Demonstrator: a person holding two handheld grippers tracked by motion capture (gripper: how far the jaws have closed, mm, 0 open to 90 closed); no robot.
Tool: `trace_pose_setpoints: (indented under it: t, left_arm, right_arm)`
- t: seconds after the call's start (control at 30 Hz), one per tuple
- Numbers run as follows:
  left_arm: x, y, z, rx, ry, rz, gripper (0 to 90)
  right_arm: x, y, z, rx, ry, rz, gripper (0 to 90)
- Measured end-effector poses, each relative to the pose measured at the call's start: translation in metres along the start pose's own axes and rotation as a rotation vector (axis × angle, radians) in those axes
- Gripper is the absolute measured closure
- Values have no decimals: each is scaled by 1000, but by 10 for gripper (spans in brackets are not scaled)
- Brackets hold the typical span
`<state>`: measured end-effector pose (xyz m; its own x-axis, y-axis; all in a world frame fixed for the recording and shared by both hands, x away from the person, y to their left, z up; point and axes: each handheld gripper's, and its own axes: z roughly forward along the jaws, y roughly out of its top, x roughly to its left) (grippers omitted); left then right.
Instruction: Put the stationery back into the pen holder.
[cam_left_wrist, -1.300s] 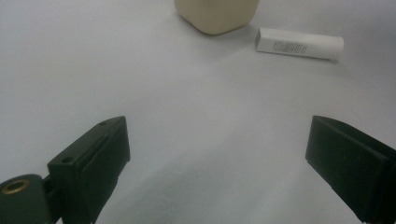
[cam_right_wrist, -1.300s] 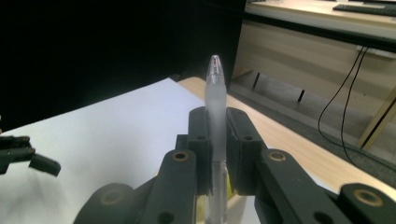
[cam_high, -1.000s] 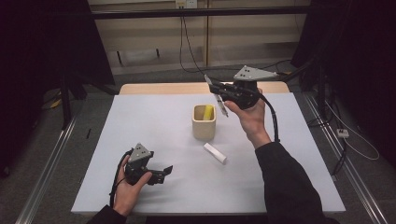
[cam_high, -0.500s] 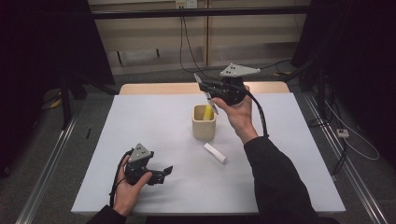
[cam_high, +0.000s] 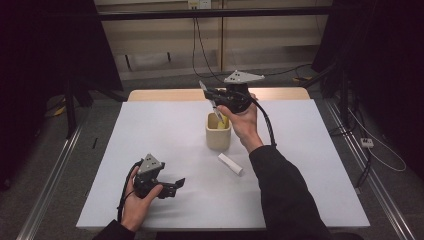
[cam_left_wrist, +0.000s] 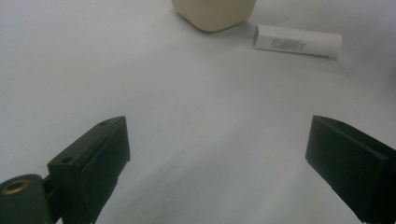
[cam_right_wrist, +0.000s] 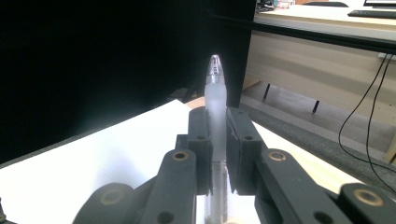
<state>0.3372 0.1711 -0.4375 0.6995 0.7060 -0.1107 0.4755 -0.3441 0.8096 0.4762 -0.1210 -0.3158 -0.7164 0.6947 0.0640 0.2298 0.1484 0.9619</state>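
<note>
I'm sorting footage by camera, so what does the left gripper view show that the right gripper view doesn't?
Left gripper view: the left gripper with jaws wide apart and nothing between them, the base of a beige cup, and a white tube lying beside it.

Right gripper view: the right gripper clamped on a clear pen, plus a dark backdrop and cables.

Both: the white table.
</note>
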Motion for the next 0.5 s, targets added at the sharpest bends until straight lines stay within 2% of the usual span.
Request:
trace_pose_setpoints:
  t: [0.03,0.2,0.5]
  left_arm:
    - [1,0,-1,10,-21,2,63]
    - [1,0,1,17,-23,4,63]
    - [1,0,1,18,-24,5,63]
  right_arm:
    - [-1,-2,1,2,0,-3,818]
    - [1,-9,5,11,8,-11,818]
    - [-9,-24,10,29,-2,24,818]
